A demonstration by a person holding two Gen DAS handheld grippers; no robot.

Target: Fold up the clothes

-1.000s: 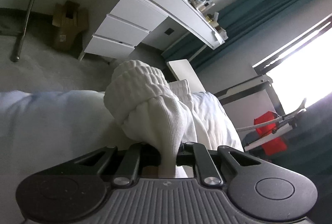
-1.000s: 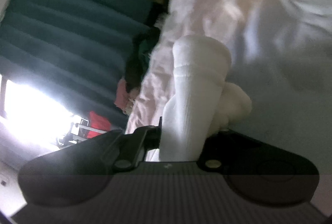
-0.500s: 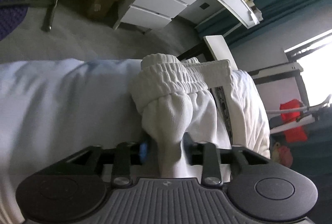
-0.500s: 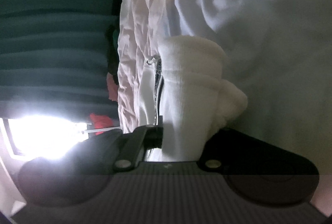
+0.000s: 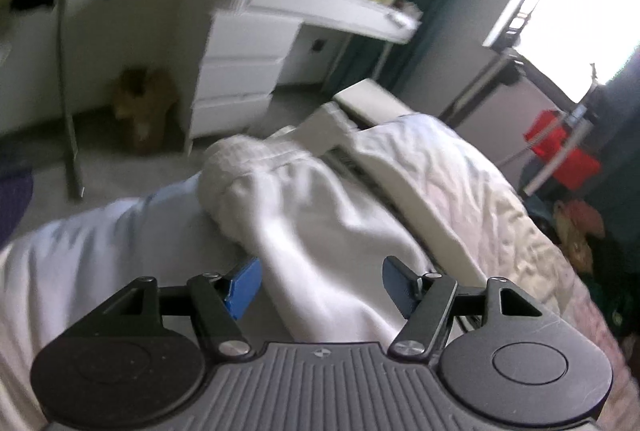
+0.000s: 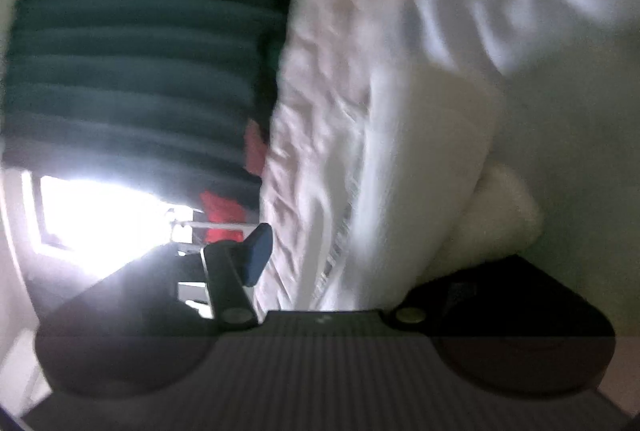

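- My left gripper (image 5: pixel 319 283) has its jaws spread, gripping nothing; the white ribbed-cuff cotton garment (image 5: pixel 304 199) lies on the bed (image 5: pixel 80 251).
- My right gripper (image 6: pixel 336 251) also looks released.
- Soft, light, floppy: I'd pinch the elastic cuff (image 5: pixel 240 163).

Bed (image 5: pixel 80 263) in pale sheet, white garment (image 5: pixel 320 199) on it (blurred), crumpled quilt (image 5: pixel 460 175) alongside

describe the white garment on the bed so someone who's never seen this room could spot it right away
Find the bed with its crinkled pale cover. The white garment lies on it directly ahead of the open left gripper. Its thick ribbed elastic cuff, bunched at the far end, sets it apart from the smooth bedding around it.
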